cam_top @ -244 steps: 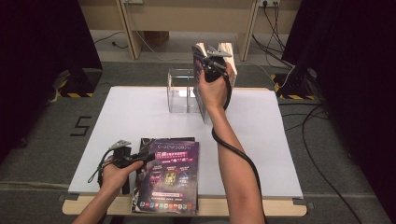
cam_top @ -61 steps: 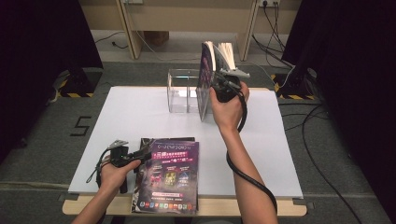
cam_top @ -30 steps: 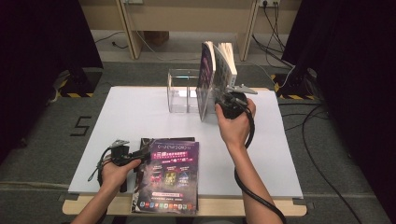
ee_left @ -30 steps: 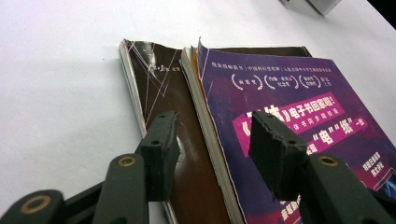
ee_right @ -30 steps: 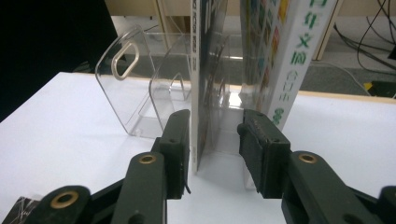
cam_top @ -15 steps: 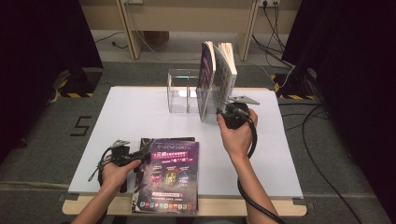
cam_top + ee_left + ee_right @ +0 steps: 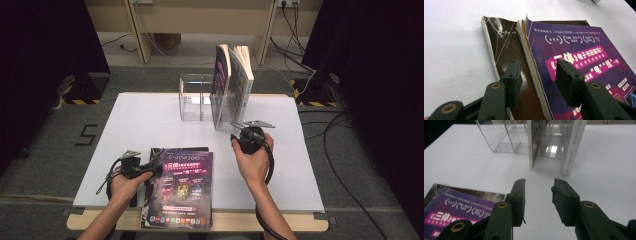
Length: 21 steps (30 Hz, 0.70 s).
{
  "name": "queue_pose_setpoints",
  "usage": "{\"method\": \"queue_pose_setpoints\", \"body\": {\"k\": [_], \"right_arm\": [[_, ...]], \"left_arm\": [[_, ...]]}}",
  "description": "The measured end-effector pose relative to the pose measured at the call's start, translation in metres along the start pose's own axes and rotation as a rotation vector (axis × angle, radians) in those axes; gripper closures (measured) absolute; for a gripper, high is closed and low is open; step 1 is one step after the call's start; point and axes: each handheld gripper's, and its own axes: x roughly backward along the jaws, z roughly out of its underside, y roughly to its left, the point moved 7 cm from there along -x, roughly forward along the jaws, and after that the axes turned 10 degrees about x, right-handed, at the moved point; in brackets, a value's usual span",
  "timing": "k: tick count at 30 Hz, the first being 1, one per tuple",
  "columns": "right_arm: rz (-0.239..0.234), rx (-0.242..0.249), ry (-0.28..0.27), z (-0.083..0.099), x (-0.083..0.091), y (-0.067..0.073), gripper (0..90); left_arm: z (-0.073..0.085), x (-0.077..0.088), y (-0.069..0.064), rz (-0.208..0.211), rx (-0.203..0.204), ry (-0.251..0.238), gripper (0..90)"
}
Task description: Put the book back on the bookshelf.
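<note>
A purple-covered book [image 7: 182, 187] lies on a dark brown book [image 7: 509, 50] at the table's near edge. My left gripper [image 7: 152, 167] points at their left side. Its jaws straddle the purple book's [image 7: 584, 62] spine edge without pressing on it, and they have just been closing. My left gripper [image 7: 539, 67] is open. Two books [image 7: 231, 85] stand upright in a clear holder [image 7: 192, 97] at the back. My right gripper [image 7: 242, 136] hovers low in front of them, open [image 7: 540, 183], with nothing between its pads.
The white table [image 7: 150, 120] has bare room left of the holder and at the right side. The clear holder's compartments [image 7: 506, 137] stand ahead of my right gripper, with the upright books' lower edges [image 7: 532, 157] beside them. Cables trail on the floor behind.
My right gripper has come away from the upright books, sinking toward the table and nearer the person. The left hand has stayed beside the flat books.
</note>
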Motion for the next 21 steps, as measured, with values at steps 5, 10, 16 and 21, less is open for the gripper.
{"method": "queue_pose_setpoints", "body": {"k": [5, 10, 16, 21], "right_arm": [[-0.026, -0.005, 0.051, 0.020, -0.009, 0.006, 62.0], [-0.060, -0.003, 0.096, 0.038, -0.019, 0.018, 61.5], [-0.095, 0.013, 0.150, 0.053, -0.030, 0.032, 61.1], [-0.127, 0.024, 0.176, 0.060, -0.037, 0.045, 60.5]], "left_arm": [[0.001, -0.001, -0.002, 0.005, 0.005, 0.000, 55.5], [0.002, -0.002, -0.003, 0.011, 0.007, 0.001, 56.0], [0.004, -0.002, -0.005, 0.016, 0.004, 0.008, 56.3], [0.004, -0.003, -0.005, 0.018, 0.002, 0.010, 56.7]]}}
